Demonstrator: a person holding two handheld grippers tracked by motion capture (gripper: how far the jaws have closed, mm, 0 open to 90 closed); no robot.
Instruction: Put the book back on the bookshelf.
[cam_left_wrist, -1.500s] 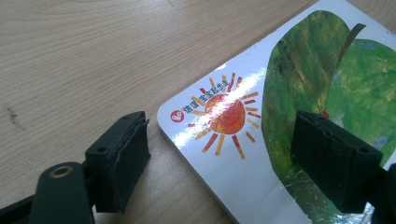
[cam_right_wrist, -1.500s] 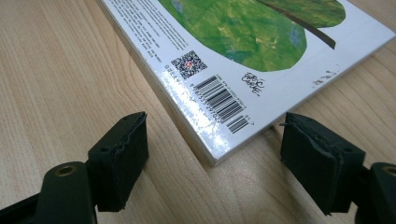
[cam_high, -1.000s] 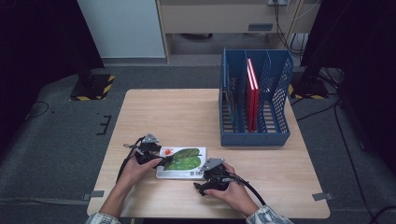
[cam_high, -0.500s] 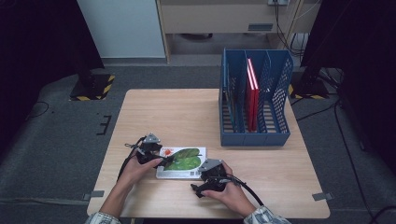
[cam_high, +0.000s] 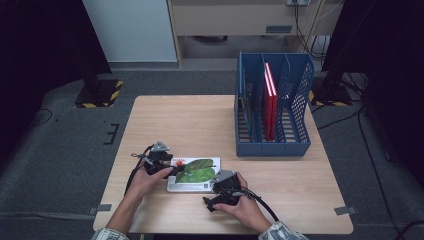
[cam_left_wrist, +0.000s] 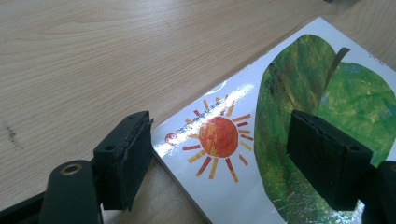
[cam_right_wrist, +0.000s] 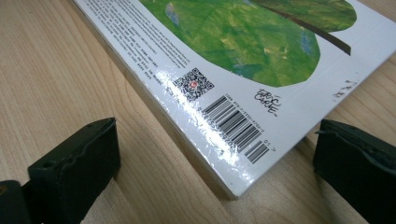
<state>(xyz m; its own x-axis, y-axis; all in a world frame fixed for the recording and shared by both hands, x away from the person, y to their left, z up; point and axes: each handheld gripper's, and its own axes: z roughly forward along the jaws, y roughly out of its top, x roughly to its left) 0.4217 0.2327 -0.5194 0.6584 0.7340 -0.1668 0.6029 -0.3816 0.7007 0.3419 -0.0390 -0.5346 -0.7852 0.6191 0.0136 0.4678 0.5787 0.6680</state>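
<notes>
My right gripper (cam_high: 212, 202) has slid back slightly toward me, jaws spread wide around the picture book's (cam_high: 194, 174) barcode corner. My left gripper (cam_high: 172, 170), also released, straddles the sun corner. The book lies flat on the table (cam_high: 190, 120), ungrasped.

Light wood table (cam_high: 200, 125). Blue file rack (cam_high: 272, 107) stands on it. Picture book (cam_high: 195, 174) lies flat, well apart from the rack, toward the person's edge.

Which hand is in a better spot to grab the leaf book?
Probably the left gripper: its open jaws already straddle the book at the sun corner. The right gripper is open too, but only the book's barcode corner reaches between its jaws.
</notes>
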